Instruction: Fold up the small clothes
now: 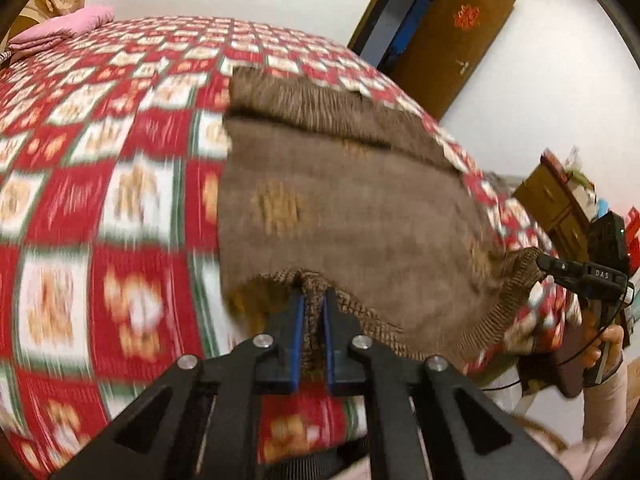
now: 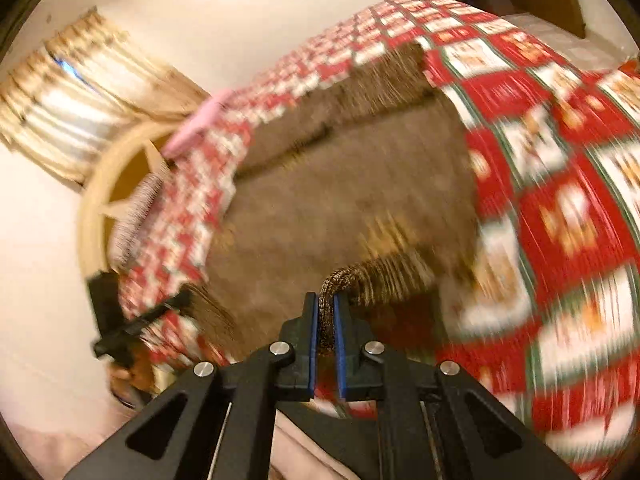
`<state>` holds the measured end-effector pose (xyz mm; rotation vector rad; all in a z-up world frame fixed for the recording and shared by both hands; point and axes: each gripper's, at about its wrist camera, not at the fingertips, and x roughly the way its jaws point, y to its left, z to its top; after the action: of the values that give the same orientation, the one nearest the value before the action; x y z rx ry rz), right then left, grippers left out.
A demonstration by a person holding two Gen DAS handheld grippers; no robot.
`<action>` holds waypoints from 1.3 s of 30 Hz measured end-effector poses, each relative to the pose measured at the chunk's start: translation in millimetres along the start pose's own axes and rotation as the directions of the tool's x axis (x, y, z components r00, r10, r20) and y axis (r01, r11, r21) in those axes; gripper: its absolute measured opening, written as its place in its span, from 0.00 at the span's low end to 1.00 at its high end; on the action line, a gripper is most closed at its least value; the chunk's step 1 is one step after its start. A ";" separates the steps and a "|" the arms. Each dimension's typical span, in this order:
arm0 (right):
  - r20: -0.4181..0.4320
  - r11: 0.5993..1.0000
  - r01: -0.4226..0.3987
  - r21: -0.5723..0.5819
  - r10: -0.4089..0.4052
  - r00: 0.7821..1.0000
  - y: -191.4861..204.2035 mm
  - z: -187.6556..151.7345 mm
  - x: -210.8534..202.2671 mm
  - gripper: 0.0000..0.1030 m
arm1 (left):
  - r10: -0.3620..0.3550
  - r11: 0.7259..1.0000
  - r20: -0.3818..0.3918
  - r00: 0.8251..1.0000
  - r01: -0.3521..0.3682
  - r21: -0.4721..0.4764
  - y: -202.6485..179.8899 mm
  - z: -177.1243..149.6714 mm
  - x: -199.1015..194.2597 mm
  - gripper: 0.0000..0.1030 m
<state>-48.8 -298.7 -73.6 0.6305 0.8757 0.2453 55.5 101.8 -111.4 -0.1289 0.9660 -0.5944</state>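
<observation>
A brown knitted sweater [image 1: 340,200] lies spread on a bed covered by a red and white checked bedspread [image 1: 100,200], filling the centre of both wrist views. Its ribbed hem lies at the far end, toward the upper middle of each frame, and its near edge comes up to the grippers at the bottom.

The left gripper [image 1: 311,304] is clamped on a bunched bit of the ribbed near edge, the knit squeezed between its blue pads at the lower centre of the left wrist view. The right gripper [image 2: 325,304] is pinched on another ribbed part of the near edge in the same way, low in the centre of its own view. In the left wrist view the right gripper also shows at the right edge of the frame, holding a corner of the sweater that looks slightly raised off the bed.

Holding the near edge at two separate points likely keeps the cloth taut and level between them, so it can be carried over toward the far hem as one straight fold. The blur hides the finer detail.

A pink pillow [image 1: 64,26] sits at the upper left, well apart from the sweater.
</observation>
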 end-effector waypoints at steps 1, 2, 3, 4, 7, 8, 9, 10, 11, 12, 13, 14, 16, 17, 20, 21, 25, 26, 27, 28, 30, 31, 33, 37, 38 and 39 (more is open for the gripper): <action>0.021 1.000 -0.002 0.009 0.002 1.000 -1.6 19.5 3.9 0.07 | 0.002 1.000 0.007 1.000 -0.002 0.005 1.0 9.2 1.9 0.08; 0.033 1.000 0.002 0.016 -0.002 0.999 3.6 30.0 13.6 0.07 | 0.016 1.000 0.018 1.000 -0.016 0.016 1.3 21.2 6.2 0.08; 0.058 0.999 0.012 0.037 -0.014 0.998 -1.9 49.1 19.9 0.07 | 0.042 0.999 0.024 0.999 -0.042 0.022 3.1 34.6 11.4 0.08; 0.076 0.998 0.023 0.057 -0.028 0.997 -5.6 61.7 25.6 0.07 | 0.057 0.998 0.022 0.998 -0.057 0.021 6.8 42.3 16.1 0.08; 0.116 0.992 0.074 0.102 -0.085 0.990 -29.3 90.7 44.8 0.07 | 0.078 0.997 0.005 0.997 -0.078 0.005 24.2 70.3 32.5 0.11; 0.120 0.989 0.107 0.107 -0.119 0.986 -36.2 96.6 53.0 0.07 | 0.077 0.997 -0.003 0.997 -0.077 0.004 29.9 77.7 36.2 0.12; 0.119 0.984 0.136 0.111 -0.150 0.982 -43.0 100.3 60.5 0.07 | 0.076 0.997 -0.007 0.997 -0.076 0.002 34.3 81.7 38.0 0.20; 0.110 0.978 0.163 0.128 -0.177 0.978 -52.0 101.7 70.1 0.07 | 0.082 0.997 -0.012 0.997 -0.082 -0.002 40.1 86.3 38.2 0.27; 0.099 0.975 0.168 0.147 -0.184 0.978 -60.0 100.6 76.4 0.07 | 0.091 0.996 -0.014 0.996 -0.091 -0.002 43.6 89.0 36.4 0.46; 0.095 0.972 0.171 0.161 -0.188 0.978 -64.2 99.4 80.2 0.07 | 0.098 0.995 -0.003 0.995 -0.098 0.000 46.8 90.1 33.3 0.65; 0.093 0.967 0.175 0.183 -0.194 0.977 -71.1 100.1 84.7 0.07 | 0.107 0.994 0.028 0.994 -0.107 0.003 51.8 90.1 27.5 0.70; 0.089 0.966 0.169 0.194 -0.189 0.978 -75.4 99.6 87.2 0.07 | 0.115 0.993 0.057 0.992 -0.116 0.011 54.7 90.7 23.7 0.75; 0.092 0.968 0.095 0.232 -0.118 0.989 -80.9 96.8 88.4 0.08 | 0.118 0.992 0.073 0.990 -0.121 0.045 59.5 88.9 21.1 0.75; 0.102 0.967 0.064 0.246 -0.091 0.991 -81.4 96.4 87.8 0.10 | 0.110 0.991 0.064 0.992 -0.115 0.065 60.9 86.6 22.6 0.75; 0.215 0.958 -0.080 0.274 0.020 0.976 -78.2 90.1 72.3 0.51 | 0.099 0.988 0.038 0.994 -0.103 0.119 58.8 82.5 35.3 0.75; 0.254 0.958 -0.100 0.268 0.030 0.967 -73.4 87.9 67.3 0.74 | 0.103 0.985 0.035 0.994 -0.107 0.138 56.6 83.2 40.1 0.75; 0.288 0.970 -0.113 0.217 0.047 0.956 -50.7 79.9 55.1 0.81 | 0.106 0.974 0.058 0.993 -0.115 0.194 43.4 87.9 65.9 0.75; 0.288 0.976 -0.098 0.196 0.038 0.957 -43.9 76.4 52.3 0.81 | 0.099 0.973 0.060 0.993 -0.109 0.203 41.4 89.8 70.7 0.72; 0.285 0.982 -0.072 0.174 0.019 0.958 -37.6 72.2 48.7 0.81 | 0.096 0.972 0.061 0.994 -0.107 0.211 38.1 91.6 76.4 0.64; 0.282 0.987 -0.044 0.156 -0.002 0.959 -33.0 69.3 46.4 0.81 | 0.082 0.971 0.051 0.995 -0.092 0.220 34.6 94.2 84.5 0.59; 0.277 0.994 0.025 0.104 -0.053 0.959 -21.9 61.4 41.6 0.81 | 0.068 0.972 0.038 0.997 -0.075 0.222 30.9 95.8 93.0 0.48; 0.274 0.995 0.047 0.088 -0.069 0.959 -18.4 57.7 40.5 0.81 | 0.071 0.972 0.035 0.997 -0.077 0.221 30.2 96.3 97.2 0.48; 0.265 0.994 0.088 0.057 -0.100 0.959 -11.1 53.1 40.3 0.80 | 0.078 0.974 0.032 0.996 -0.083 0.211 31.7 96.0 102.4 0.42; 0.246 0.988 0.156 -0.001 -0.151 0.958 -0.5 44.8 46.4 0.80 | 0.083 0.974 0.078 0.994 -0.097 0.204 32.2 92.4 97.7 0.27; 0.243 0.987 0.159 -0.005 -0.153 0.958 0.1 44.3 48.5 0.80 | 0.084 0.972 0.102 0.991 -0.104 0.213 30.4 90.3 94.3 0.26; 0.237 0.988 0.156 -0.007 -0.150 0.960 0.7 43.9 50.9 0.80 | 0.081 0.970 0.115 0.990 -0.105 0.219 28.8 88.8 92.7 0.26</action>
<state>17.3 -293.5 -84.7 0.5517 0.6861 0.0398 178.2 63.0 -139.0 0.0866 0.7923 -0.6002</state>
